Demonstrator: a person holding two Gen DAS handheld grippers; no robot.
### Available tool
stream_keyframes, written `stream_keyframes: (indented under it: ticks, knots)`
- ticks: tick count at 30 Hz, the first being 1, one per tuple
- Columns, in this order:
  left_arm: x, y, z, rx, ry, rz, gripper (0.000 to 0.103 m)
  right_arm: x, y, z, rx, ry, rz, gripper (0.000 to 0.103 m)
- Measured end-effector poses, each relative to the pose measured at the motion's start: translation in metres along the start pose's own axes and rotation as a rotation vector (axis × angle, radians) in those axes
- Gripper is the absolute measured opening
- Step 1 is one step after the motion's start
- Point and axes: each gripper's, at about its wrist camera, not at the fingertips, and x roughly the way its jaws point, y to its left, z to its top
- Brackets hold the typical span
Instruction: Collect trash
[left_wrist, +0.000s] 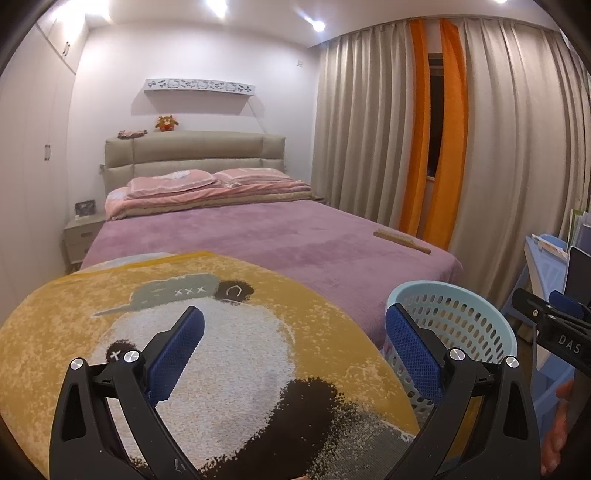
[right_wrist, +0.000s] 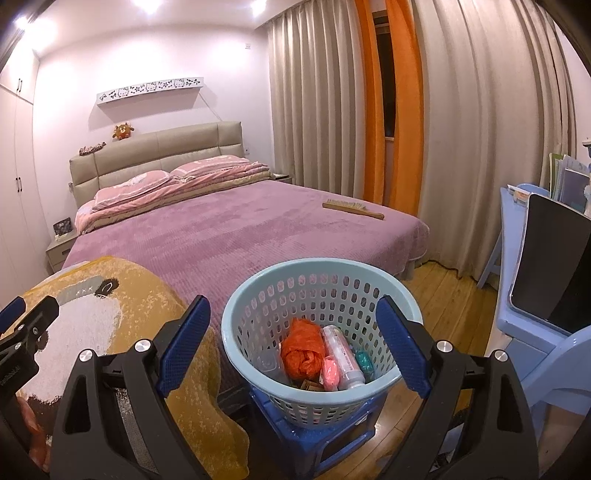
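Both tongs gape — pink tube (right_wrist: 345, 356) lies lengthwise in basket (right_wrist: 255, 291).

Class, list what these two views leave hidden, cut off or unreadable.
- Basket contents: left wrist view, wall hides them.
- Brown item at basket bottom: right wrist view, under orange bag.
- Stool legs: right claw covers them.
- Bedside photo: too small.

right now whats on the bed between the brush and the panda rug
Bare purple bedspread, nothing on it between the wooden brush and the panda rug; the right wrist view shows it best.
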Motion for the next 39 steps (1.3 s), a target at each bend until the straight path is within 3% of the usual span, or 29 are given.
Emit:
stream_keyframes:
  ticks: [39]
  knots:
    - [-0.001, 0.01, -0.001, -0.025, 0.015, -0.048, 0.095, 0.004, 0.008, -0.003, -0.026, 0.007, 0.017, 0.087]
